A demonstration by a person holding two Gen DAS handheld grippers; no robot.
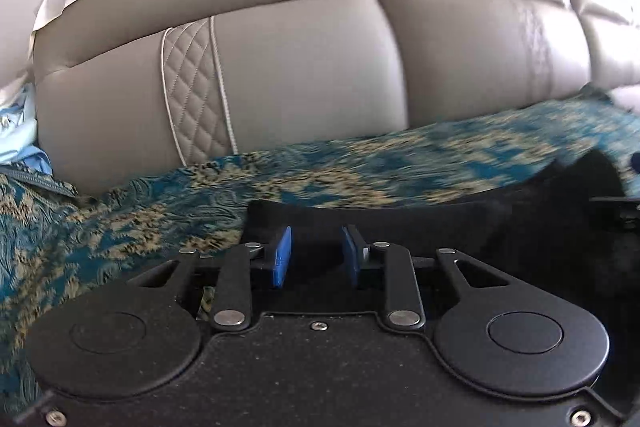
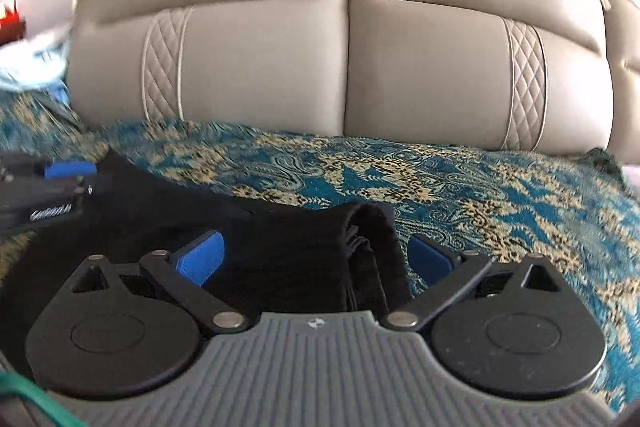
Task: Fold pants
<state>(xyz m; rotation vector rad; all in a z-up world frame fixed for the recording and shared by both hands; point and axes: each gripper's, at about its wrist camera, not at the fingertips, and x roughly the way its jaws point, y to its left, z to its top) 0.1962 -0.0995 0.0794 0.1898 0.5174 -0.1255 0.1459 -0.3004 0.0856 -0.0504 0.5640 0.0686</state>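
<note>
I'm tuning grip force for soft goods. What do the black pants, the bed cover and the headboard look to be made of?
Black pants: soft matte cloth, fuzzy at the bunched edge, possibly fleece or knit.
Bed cover: woven brocade-like fabric with slightly raised teal and gold paisley.
Headboard: smooth grey leather or faux leather with a slight sheen and quilted stitched panels.

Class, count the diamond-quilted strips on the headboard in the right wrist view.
2: a left quilted strip and a right quilted strip on the headboard. More may lie outside the frame.

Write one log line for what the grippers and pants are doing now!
left gripper: open, over pants | right gripper: open wide, astride folded pants edge | pants: black, on bedspread | nothing gripped
</note>
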